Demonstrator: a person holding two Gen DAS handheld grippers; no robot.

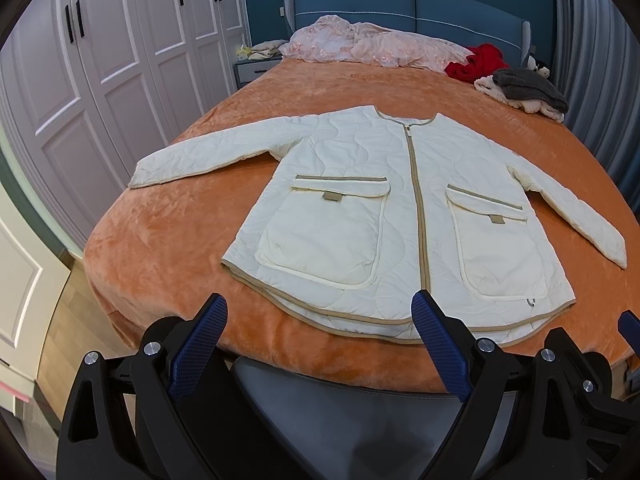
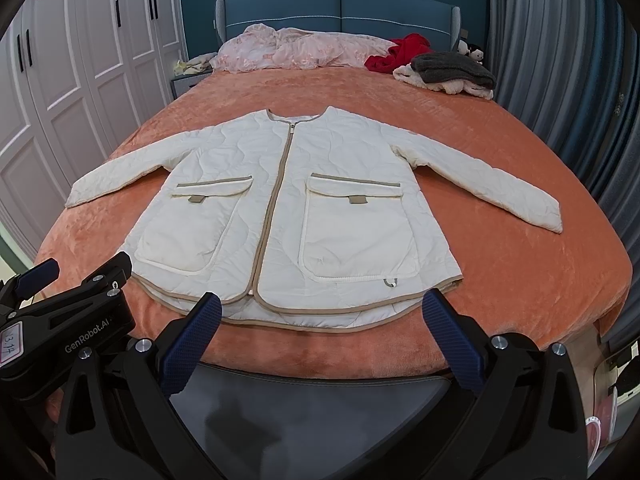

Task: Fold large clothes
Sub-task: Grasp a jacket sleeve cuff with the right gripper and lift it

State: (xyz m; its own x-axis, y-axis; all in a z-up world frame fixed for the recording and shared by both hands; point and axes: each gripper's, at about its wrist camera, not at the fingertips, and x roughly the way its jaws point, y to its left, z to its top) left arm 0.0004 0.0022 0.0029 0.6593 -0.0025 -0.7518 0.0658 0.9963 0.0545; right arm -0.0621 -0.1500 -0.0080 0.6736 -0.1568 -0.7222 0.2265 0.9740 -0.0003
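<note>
A cream quilted jacket (image 1: 360, 200) with tan trim lies flat and face up on the orange bedspread (image 1: 168, 240), zipped, both sleeves spread out, hem toward me. It also shows in the right wrist view (image 2: 280, 208). My left gripper (image 1: 320, 312) is open and empty, held just short of the hem near the zip's bottom end. My right gripper (image 2: 320, 312) is open and empty, just short of the hem below the right pocket. The left gripper's body (image 2: 60, 312) shows at the left of the right wrist view.
A pink quilt (image 1: 360, 44), a red garment (image 1: 476, 62) and a grey and cream pile (image 1: 528, 90) lie at the head of the bed. White wardrobes (image 1: 100, 60) stand left, a curtain (image 1: 592, 60) right. A grey bench (image 1: 340, 412) is below the grippers.
</note>
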